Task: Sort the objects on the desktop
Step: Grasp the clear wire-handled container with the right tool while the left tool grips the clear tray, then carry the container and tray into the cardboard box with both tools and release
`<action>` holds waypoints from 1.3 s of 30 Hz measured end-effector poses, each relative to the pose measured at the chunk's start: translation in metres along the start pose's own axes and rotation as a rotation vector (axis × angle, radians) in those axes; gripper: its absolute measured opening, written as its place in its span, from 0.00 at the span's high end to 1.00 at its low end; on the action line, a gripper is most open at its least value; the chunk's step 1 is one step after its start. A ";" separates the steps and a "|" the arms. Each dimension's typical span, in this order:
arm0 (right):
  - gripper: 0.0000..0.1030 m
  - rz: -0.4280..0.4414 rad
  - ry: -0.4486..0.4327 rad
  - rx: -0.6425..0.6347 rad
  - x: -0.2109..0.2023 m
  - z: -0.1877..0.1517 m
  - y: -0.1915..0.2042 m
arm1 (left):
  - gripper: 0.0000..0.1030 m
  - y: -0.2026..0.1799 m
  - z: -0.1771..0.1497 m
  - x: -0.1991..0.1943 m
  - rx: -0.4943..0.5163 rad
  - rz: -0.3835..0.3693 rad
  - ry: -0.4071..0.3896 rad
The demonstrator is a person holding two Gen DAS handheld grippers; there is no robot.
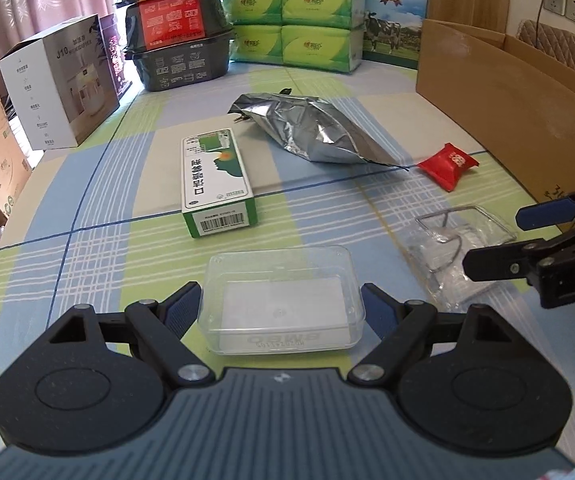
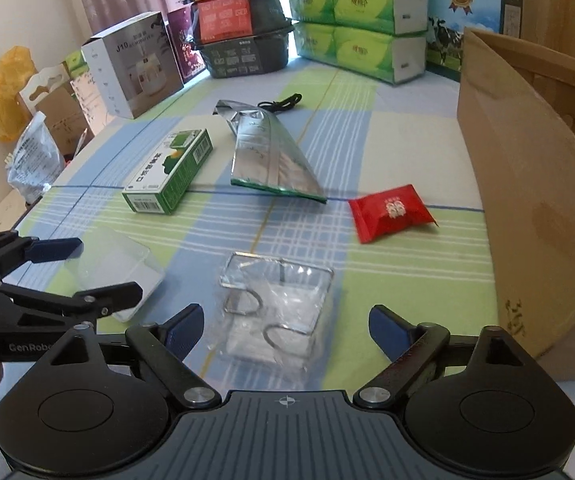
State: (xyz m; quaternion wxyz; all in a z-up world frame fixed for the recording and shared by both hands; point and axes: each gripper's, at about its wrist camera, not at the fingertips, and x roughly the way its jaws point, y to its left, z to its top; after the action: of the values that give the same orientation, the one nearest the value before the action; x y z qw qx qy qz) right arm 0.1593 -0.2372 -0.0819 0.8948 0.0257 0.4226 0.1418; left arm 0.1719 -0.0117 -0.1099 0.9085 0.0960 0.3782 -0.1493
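My left gripper (image 1: 281,300) is open, with a clear plastic lidded box (image 1: 281,304) resting on the checked tablecloth between its blue fingers, which sit close to the box's sides. The right wrist view shows the same gripper (image 2: 109,268) straddling that box (image 2: 127,268). My right gripper (image 2: 285,320) is open over a clear packet holding wire hooks (image 2: 275,308), which also appears in the left wrist view (image 1: 459,252). Farther out lie a green-and-white medicine carton (image 1: 217,178), a silver foil pouch (image 1: 311,128) and a red sweet packet (image 1: 447,164).
An open cardboard box (image 2: 535,184) stands along the right side. At the back are green tissue packs (image 1: 307,20), stacked black food containers (image 1: 179,40) and a white humidifier box (image 1: 59,80). A black cable (image 2: 281,103) lies behind the pouch. The table edge runs along the left.
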 end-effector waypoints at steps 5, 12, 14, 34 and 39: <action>0.16 -0.004 0.002 0.012 0.021 0.008 0.011 | 0.20 0.008 0.001 0.006 -0.019 0.012 0.003; 0.16 -0.035 0.032 0.024 0.038 0.014 0.019 | 0.20 0.018 0.003 0.011 -0.038 0.040 0.009; 0.29 -0.045 0.039 0.006 0.039 0.013 0.020 | 0.20 0.019 0.003 0.011 -0.044 0.042 0.009; 0.40 -0.042 -0.110 0.026 -0.040 -0.001 0.018 | 0.20 0.001 0.002 -0.043 -0.061 0.077 -0.063; 0.40 -0.041 -0.122 0.074 -0.062 -0.013 0.009 | 0.20 -0.009 -0.008 -0.060 -0.087 0.086 -0.067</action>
State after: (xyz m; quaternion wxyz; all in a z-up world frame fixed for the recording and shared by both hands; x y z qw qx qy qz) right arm 0.1096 -0.2467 -0.0420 0.9201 0.0586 0.3727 0.1057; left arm 0.1229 -0.0058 -0.0729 0.9296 0.0676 0.3493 -0.0965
